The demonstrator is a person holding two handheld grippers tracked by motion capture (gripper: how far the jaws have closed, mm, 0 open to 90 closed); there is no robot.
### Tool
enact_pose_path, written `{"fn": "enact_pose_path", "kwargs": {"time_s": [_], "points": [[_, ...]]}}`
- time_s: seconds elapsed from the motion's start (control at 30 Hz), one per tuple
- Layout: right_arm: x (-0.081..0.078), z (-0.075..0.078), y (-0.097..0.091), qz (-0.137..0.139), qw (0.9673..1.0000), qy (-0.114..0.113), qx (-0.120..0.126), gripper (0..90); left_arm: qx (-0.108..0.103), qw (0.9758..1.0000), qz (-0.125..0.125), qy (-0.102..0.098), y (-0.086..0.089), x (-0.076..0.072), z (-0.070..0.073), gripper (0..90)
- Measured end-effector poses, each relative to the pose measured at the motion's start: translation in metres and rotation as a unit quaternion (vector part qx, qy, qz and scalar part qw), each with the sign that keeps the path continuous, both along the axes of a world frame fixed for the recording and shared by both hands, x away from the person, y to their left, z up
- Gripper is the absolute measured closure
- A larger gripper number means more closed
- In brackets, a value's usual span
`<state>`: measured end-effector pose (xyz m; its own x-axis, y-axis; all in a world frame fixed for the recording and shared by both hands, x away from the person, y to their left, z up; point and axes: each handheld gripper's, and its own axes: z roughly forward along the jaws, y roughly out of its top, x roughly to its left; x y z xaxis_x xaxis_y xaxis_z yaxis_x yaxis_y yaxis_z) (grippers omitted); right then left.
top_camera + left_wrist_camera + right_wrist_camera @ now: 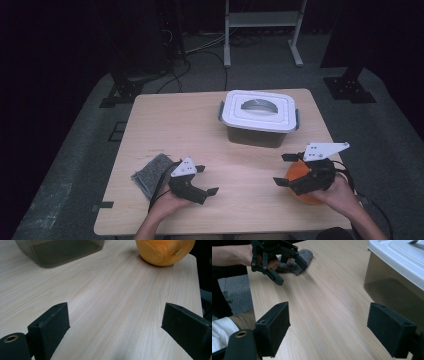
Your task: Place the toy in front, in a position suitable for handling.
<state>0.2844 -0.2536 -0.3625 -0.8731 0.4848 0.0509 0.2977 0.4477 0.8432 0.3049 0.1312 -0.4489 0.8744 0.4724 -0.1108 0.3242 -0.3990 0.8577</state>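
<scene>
High view: A lidded storage box point(259, 117) stands at the far middle of the wooden table point(165, 125), its white lid point(257, 110) seated and closed. A grey knitted cloth point(151, 172) lies at the near left edge. An orange soft toy point(298, 172) lies at the near right, largely under the right gripper point(285, 170). The left gripper point(206, 180) is held just right of the cloth, apart from it, jaws spread and empty. The right gripper's jaws are likewise wide and grip nothing; it hangs over the toy, and contact cannot be confirmed from here.

Left gripper view: Both jaws stand wide apart over bare table. The soft toy point(163, 251) lies far right, the smoky wall of the box point(60, 251) far left. Nothing sits between the jaws.

Right gripper view: The jaws are wide, with bare wood between them. The box point(394, 277) stands at the right with its lid point(399, 257) on. The left gripper point(290, 271) appears at the far left, open, with the cloth point(299, 261) just behind it.

Assessment: No item is held, the lid is unopened, and both the toy and cloth remain on the table. If the work is stowing them in the box, judged from this layout, it has not visibly begun; opening, loading and closing all remain.
</scene>
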Motion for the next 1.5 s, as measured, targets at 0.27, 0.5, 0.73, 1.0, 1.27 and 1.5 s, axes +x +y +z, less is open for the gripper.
{"fn": "enact_pose_path", "kwargs": {"time_s": [0.27, 0.5, 0.73, 1.0, 1.27, 1.5], "points": [[-0.002, 0.002, -0.014, -0.013, 0.9999, -0.004, -0.004, 16.6, 0.000, 1.0000, -0.002, 0.002, -0.001, 0.000, -0.001, 6.7], [-0.003, 0.001, -0.025, -0.025, 0.9997, -0.003, -0.006, 16.3, 0.000, 1.0000, -0.002, 0.002, -0.001, 0.000, -0.001, 6.7], [-0.005, 0.000, -0.036, -0.036, 0.9993, -0.003, -0.008, 16.3, 0.001, 1.0000, -0.004, 0.003, -0.001, 0.000, -0.001, 6.7], [-0.006, -0.004, -0.045, -0.048, 0.9988, -0.002, -0.010, 16.3, 0.002, 1.0000, -0.005, 0.003, -0.002, 0.000, -0.001, 6.6], [-0.007, -0.009, -0.057, -0.062, 0.9980, -0.001, -0.010, 16.3, 0.003, 1.0000, -0.007, 0.004, -0.002, -0.001, -0.001, 6.6], [-0.007, -0.017, -0.067, -0.076, 0.9969, 0.004, -0.016, 16.3, 0.005, 0.9999, -0.008, 0.005, -0.003, -0.001, -0.002, 6.6]]}}
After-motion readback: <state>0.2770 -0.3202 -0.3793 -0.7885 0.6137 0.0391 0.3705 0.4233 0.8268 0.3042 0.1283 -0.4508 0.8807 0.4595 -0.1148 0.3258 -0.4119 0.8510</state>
